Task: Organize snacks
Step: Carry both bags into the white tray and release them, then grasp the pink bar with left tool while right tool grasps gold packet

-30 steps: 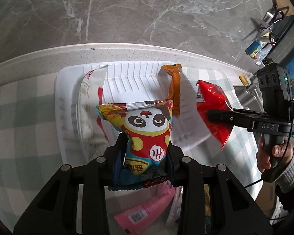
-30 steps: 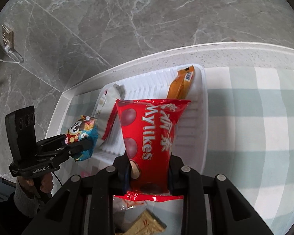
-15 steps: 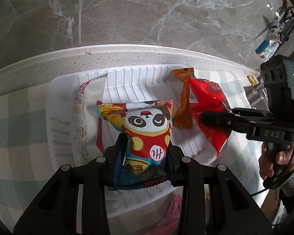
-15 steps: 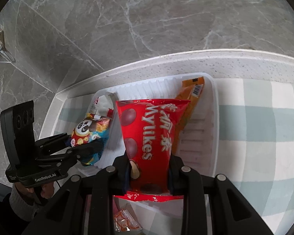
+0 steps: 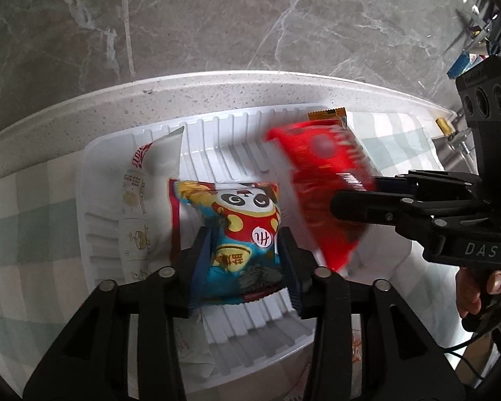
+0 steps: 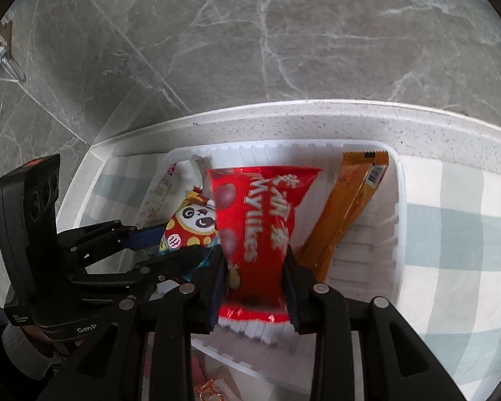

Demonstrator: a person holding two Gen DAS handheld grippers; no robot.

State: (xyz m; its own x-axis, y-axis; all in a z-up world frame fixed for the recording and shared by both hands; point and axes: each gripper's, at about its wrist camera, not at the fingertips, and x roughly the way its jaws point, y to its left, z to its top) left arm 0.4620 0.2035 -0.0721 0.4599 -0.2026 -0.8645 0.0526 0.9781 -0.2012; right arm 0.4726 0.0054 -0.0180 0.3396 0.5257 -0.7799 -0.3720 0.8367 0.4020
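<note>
My left gripper (image 5: 242,260) is shut on a blue panda snack bag (image 5: 237,230) and holds it over the middle of a white ribbed tray (image 5: 217,140). My right gripper (image 6: 255,284) is shut on a red Mylikes bag (image 6: 257,214) and holds it over the same tray (image 6: 367,250), just right of the panda bag (image 6: 190,224). The red bag (image 5: 320,180) looks blurred in the left wrist view. A white pouch (image 5: 143,187) lies at the tray's left. An orange bar (image 6: 347,214) lies at its right.
The tray sits on a green-and-white checked cloth (image 6: 457,240) on a white speckled counter (image 5: 217,90) against a grey marble wall. Loose wrapped snacks (image 6: 213,387) lie on the cloth in front of the tray. The two grippers are close side by side.
Both grippers have moved forward over the tray with their bags. The red bag has swung left, closer to the panda bag, and now covers most of the orange bar in the left wrist view.
</note>
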